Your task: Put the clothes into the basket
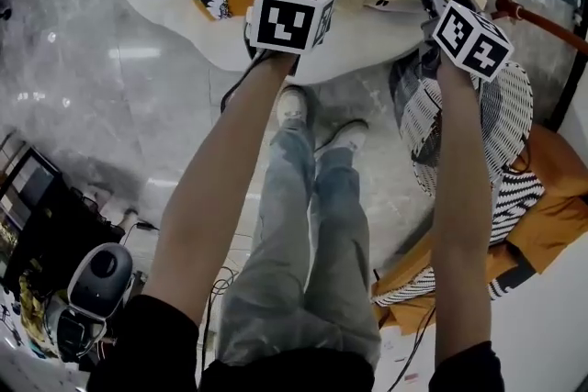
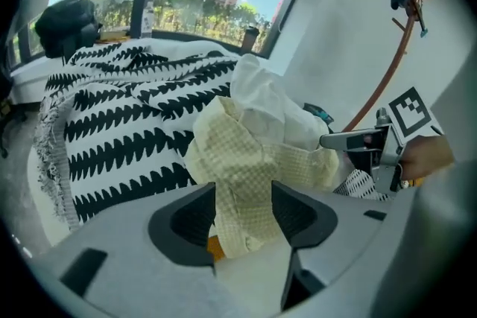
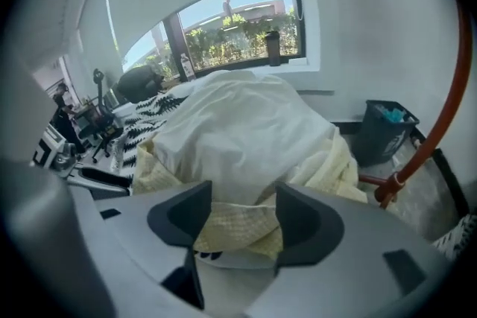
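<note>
Upper centre in the head view, the left gripper (image 2: 244,214) stands wide open with the yellow checked cloth (image 2: 253,160) loose between its jaws — just right, the right gripper (image 3: 242,218) gapes likewise over that cloth beneath a white garment (image 3: 238,130).

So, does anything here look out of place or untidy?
Yes. An orange cloth and a striped garment seem to lie spread on the floor beside the basket, not inside it. On the white surface, the yellow checked garment sits crumpled in a heap with a white one.
</note>
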